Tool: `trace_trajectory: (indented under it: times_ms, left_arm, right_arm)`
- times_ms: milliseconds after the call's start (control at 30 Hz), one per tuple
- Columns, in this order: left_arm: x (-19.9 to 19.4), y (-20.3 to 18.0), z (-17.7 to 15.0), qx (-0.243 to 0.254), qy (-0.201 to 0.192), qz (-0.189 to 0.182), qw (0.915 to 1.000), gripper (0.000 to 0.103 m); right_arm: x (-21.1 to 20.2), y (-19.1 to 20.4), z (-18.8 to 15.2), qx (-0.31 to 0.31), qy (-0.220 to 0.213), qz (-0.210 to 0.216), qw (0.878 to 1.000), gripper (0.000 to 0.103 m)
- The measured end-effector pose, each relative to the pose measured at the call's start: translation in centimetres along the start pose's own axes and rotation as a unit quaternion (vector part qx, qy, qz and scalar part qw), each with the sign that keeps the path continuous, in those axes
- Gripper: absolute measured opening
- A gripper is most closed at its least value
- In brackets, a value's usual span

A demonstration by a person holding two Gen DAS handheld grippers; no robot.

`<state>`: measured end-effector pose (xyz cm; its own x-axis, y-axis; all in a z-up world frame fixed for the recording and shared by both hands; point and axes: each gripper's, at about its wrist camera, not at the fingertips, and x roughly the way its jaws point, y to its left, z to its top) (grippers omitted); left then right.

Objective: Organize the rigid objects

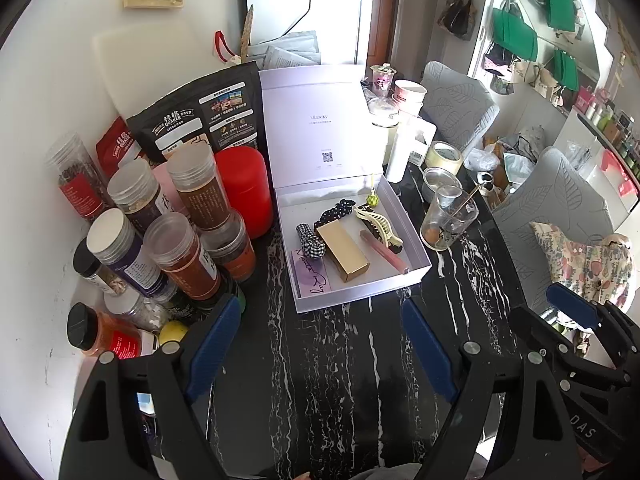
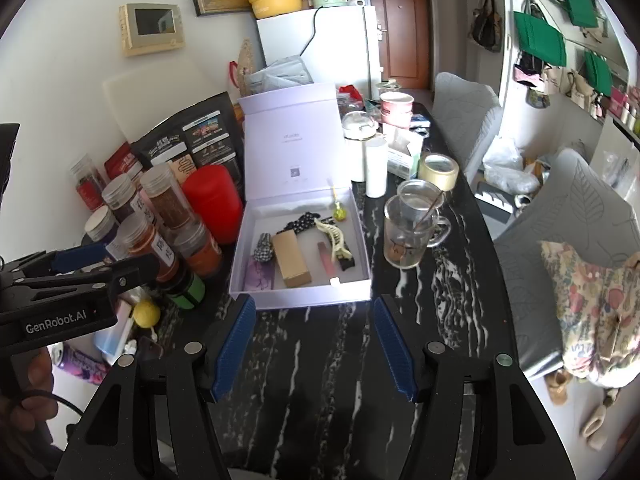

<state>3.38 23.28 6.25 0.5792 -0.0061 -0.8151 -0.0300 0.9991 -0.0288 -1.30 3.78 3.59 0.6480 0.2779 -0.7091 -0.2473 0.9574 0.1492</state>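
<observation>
An open white gift box [image 1: 404, 222] [image 2: 360, 240] with its lid raised lies on the black marble table [image 1: 328, 360] [image 2: 320, 360]. Inside lie a gold carton [image 1: 343, 251] [image 2: 293, 259], a checked scrunchie [image 1: 307, 237] [image 2: 264, 249], a dotted scrunchie [image 1: 338, 210], a cream claw clip [image 1: 376, 220] [image 2: 334, 234], a pink tube [image 1: 384, 257] [image 2: 325, 258] and a green hairpin [image 1: 373, 197] [image 2: 339, 211]. My left gripper [image 1: 322, 350] is open and empty, short of the box. My right gripper [image 2: 314, 346] is open and empty at the box's near edge.
Spice jars [image 1: 180, 256] [image 2: 148, 236] and a red canister [image 1: 244, 188] [image 2: 214, 204] crowd the left. A glass mug with a stick [image 1: 450, 216] [image 2: 408, 232], a tape roll [image 1: 444, 158] [image 2: 438, 170] and white cups stand right of the box. Padded chairs [image 1: 560, 208] flank the table's right edge.
</observation>
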Motion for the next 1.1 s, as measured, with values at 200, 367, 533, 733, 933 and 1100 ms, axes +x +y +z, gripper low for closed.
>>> trace_trajectory:
  times_ms: [200, 367, 533, 733, 933, 1100]
  left_arm:
    - [0.07, 0.15, 0.09, 0.000, 0.002, 0.001, 1.0000, 0.083]
    - [0.14, 0.31, 0.16, 0.001, 0.003, 0.003, 1.0000, 0.083]
    - [0.15, 0.31, 0.20, 0.003, 0.003, 0.004, 1.0000, 0.083]
    - [0.23, 0.35, 0.20, 0.006, 0.007, 0.004, 1.0000, 0.083]
    - [0.38, 0.29, 0.24, 0.008, 0.010, 0.008, 0.9999, 0.083]
    - [0.72, 0.38, 0.33, 0.009, 0.013, 0.008, 0.9998, 0.083]
  right_arm:
    - [0.04, 0.03, -0.01, 0.000, 0.001, 0.000, 1.000, 0.062]
    - [0.17, 0.14, -0.12, -0.003, 0.005, 0.001, 1.000, 0.062]
    - [0.24, 0.22, -0.07, -0.004, 0.006, 0.000, 1.000, 0.062]
    - [0.45, 0.16, 0.00, -0.004, 0.010, 0.001, 1.000, 0.062]
    - [0.58, 0.00, -0.04, -0.003, 0.013, 0.001, 1.000, 0.062]
    - [0.72, -0.23, -0.20, -0.002, 0.017, 0.000, 1.000, 0.062]
